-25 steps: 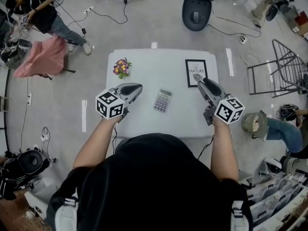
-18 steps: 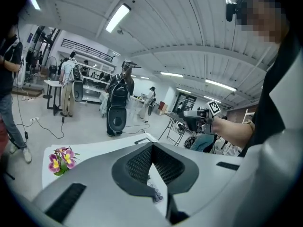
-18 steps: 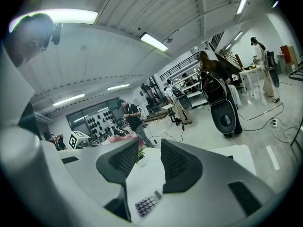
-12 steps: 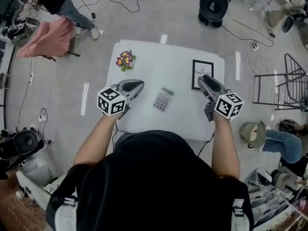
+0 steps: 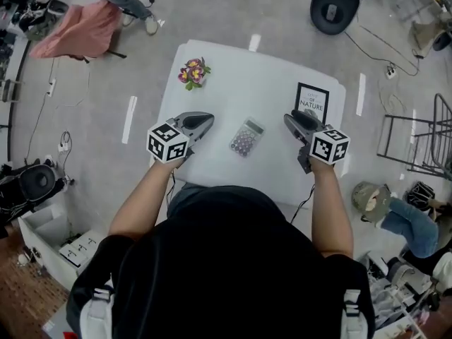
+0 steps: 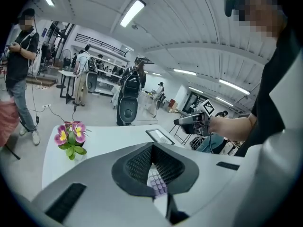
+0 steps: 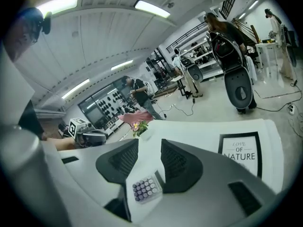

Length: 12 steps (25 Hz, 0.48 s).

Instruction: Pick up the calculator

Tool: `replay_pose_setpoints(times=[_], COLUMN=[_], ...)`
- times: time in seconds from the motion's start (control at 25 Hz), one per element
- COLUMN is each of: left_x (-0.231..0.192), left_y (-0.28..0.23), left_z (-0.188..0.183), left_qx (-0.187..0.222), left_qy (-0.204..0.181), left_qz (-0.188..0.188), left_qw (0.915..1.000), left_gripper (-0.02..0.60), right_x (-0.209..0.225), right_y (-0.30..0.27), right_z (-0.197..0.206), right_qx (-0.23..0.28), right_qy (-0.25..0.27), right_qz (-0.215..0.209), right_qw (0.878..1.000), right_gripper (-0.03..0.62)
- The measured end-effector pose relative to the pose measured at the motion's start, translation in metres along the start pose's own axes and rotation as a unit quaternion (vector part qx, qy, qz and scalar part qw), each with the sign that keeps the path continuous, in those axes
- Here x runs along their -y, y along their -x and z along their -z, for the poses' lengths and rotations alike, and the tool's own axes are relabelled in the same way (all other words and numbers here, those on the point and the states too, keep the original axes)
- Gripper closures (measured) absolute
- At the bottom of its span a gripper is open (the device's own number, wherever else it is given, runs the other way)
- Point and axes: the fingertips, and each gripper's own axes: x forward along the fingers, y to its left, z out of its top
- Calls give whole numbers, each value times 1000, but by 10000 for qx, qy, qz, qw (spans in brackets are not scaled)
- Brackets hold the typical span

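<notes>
The calculator (image 5: 246, 137), grey with purple keys, lies flat near the middle of the white table (image 5: 233, 90). My left gripper (image 5: 206, 120) hovers just left of it, jaws shut with nothing held. In the left gripper view the calculator (image 6: 156, 182) shows below the closed tips of the left gripper (image 6: 152, 148). My right gripper (image 5: 290, 121) hangs to the calculator's right, its jaws a little apart and empty. The right gripper view has the calculator (image 7: 146, 189) low in the gap of the right gripper (image 7: 149, 151).
A small pot of pink and yellow flowers (image 5: 193, 72) stands at the table's far left. A black-framed print (image 5: 311, 103) lies at the far right, close to the right gripper. Chairs, cables and people are on the floor around the table.
The head view has shifted, so the table sits higher and more to the right. Both grippers stay on either side of the calculator; the right one looks slightly closer to it.
</notes>
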Motion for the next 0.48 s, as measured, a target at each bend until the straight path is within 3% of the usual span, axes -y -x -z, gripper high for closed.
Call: replay_pose_setpoints(times=[0.24,0.48], left_x=[13,9], left_y=[-9,-16], left_z=[27,67], left_qx=[-92,-346], left_qy=[-109,207], left_qz=[180,148], left_qw=[9997,9991], left_gripper=[565,565], right_x=[4,10], right_y=[-35,-70], right_z=[31,65], right_qx=[-598,-1119], right_qy=[-210,-173], right_qz=[-346,-420], right_qw=[9974,9927], right_gripper=[434,434])
